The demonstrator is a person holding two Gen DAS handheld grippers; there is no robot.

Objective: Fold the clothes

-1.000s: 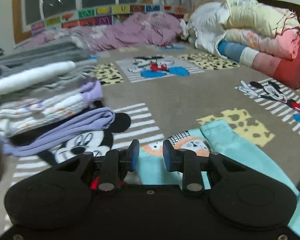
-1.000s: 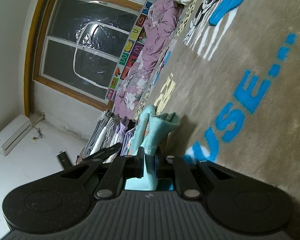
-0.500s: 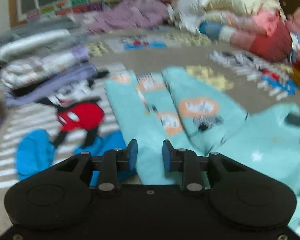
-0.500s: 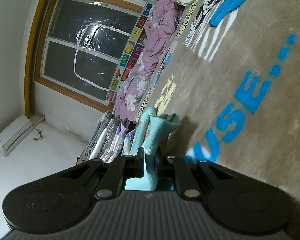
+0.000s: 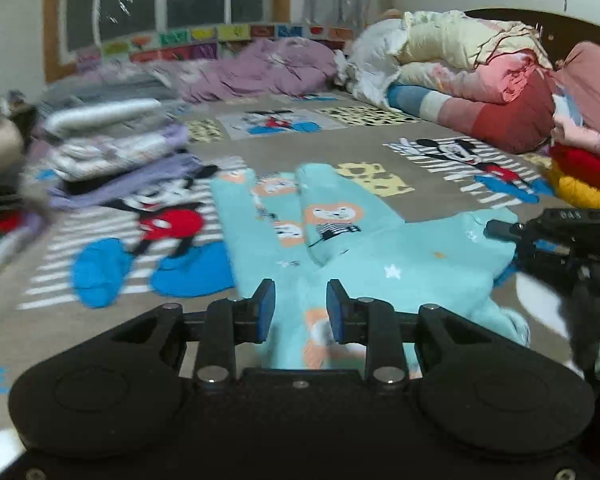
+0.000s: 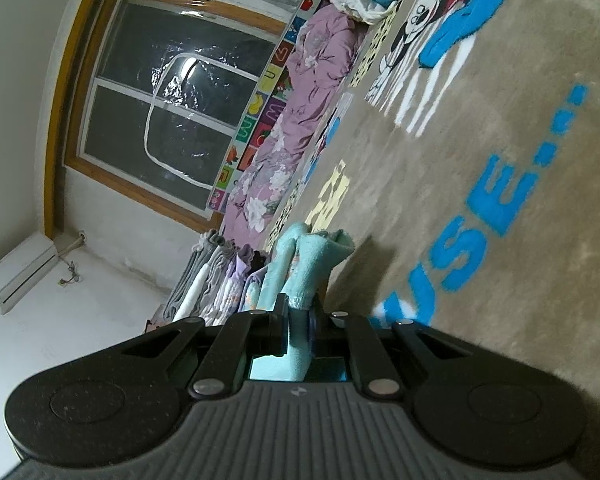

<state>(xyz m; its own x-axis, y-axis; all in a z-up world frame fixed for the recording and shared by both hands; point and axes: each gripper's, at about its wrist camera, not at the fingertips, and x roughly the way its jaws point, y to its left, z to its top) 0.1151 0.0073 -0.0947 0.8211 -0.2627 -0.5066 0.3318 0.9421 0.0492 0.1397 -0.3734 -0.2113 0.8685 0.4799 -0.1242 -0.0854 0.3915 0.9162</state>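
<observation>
Turquoise pyjama trousers with lion prints (image 5: 332, 236) lie on the brown cartoon blanket, legs pointing away, waist end near me. My left gripper (image 5: 300, 310) is open and empty, just above the near end of the trousers. My right gripper (image 6: 298, 320) is shut on a fold of the turquoise trousers (image 6: 312, 264), turned on its side. The right gripper also shows at the right edge of the left wrist view (image 5: 560, 240), at the trousers' right side.
A stack of folded clothes (image 5: 112, 148) stands at the left. Rolled quilts (image 5: 472, 76) are piled at the back right. A purple floral cover (image 5: 260, 68) lies under the window. A red and yellow bundle (image 5: 584, 176) sits at the right.
My left gripper pulled back and rose from the trouser legs to the waist end, staying open. The right gripper kept its hold and barely moved.
</observation>
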